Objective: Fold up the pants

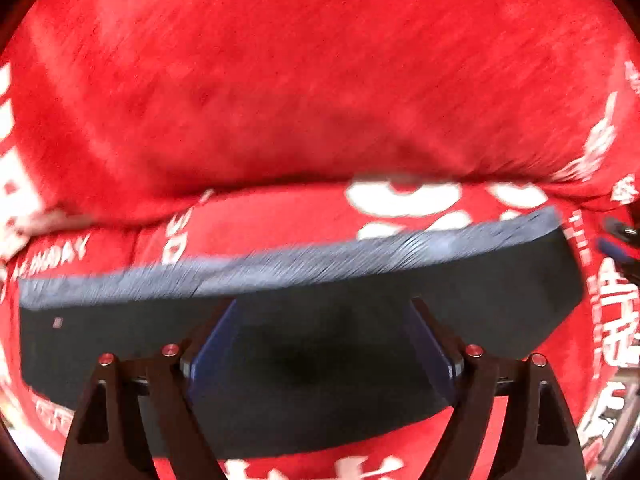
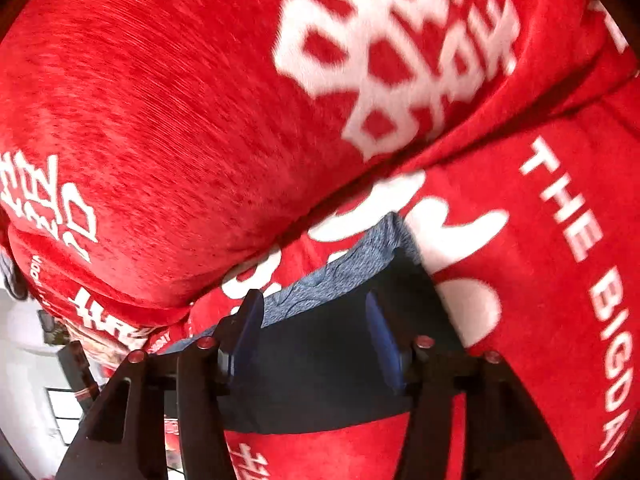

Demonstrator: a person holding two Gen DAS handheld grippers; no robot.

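The left gripper (image 1: pixel 324 340) points steeply down over the folded pants (image 1: pixel 280 340), its jaws standing wide apart with the dark cloth below them and nothing pinched between the blue pads (image 1: pixel 216 344). The pants lie as a dark slab with a grey-blue band (image 1: pixel 304 256) along the far edge, resting on a red blanket (image 1: pixel 280 80) printed with white letters. The right gripper (image 2: pixel 316 336) tilts down at a slant over one end of the same pants (image 2: pixel 320 368), its jaws also apart and empty, the pads (image 2: pixel 384 336) clear of the cloth. Beyond the band's edge the blanket rises in a thick rolled fold (image 2: pixel 160 120), close behind the pants. To the right in the right wrist view the blanket lies flat and bare. Both views are blurred.
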